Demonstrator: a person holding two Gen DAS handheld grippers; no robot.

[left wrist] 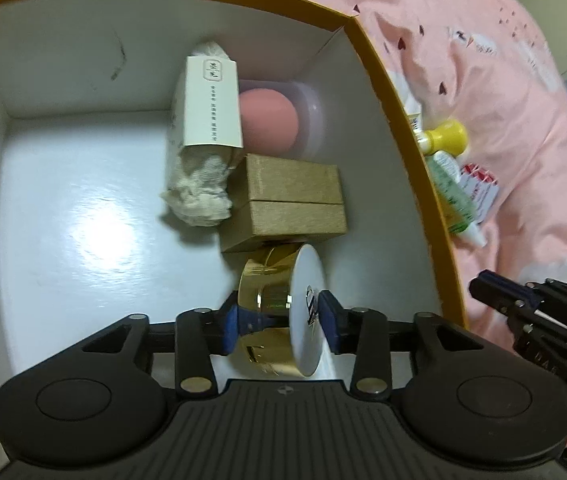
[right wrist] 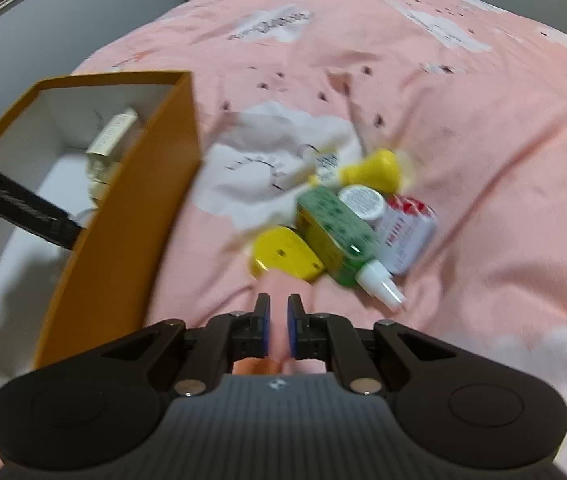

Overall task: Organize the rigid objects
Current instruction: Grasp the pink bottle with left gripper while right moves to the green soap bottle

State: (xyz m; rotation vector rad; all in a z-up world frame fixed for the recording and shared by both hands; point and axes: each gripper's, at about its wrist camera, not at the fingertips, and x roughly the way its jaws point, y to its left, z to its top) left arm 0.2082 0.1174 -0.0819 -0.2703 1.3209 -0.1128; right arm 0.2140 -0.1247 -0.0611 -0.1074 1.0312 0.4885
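Two grippers work over a pink printed bedspread (right wrist: 463, 128). At its nine o'clock sits an orange cardboard box with white inside (left wrist: 423, 184); there the left gripper (left wrist: 283, 316) straddles a gold round jar with white lid (left wrist: 279, 300), pads slightly apart from it. The right gripper (right wrist: 278, 320), nearly closed and empty, points at twelve o'clock toward a green plastic bottle (right wrist: 335, 236).

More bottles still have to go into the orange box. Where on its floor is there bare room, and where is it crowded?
Free: the orange box has a wide bare floor between its left wall and the crumpled white cloth. Crowded: along the right wall sit the white carton, pink sponge case, two brown boxes and the gold jar between the left gripper's fingers.
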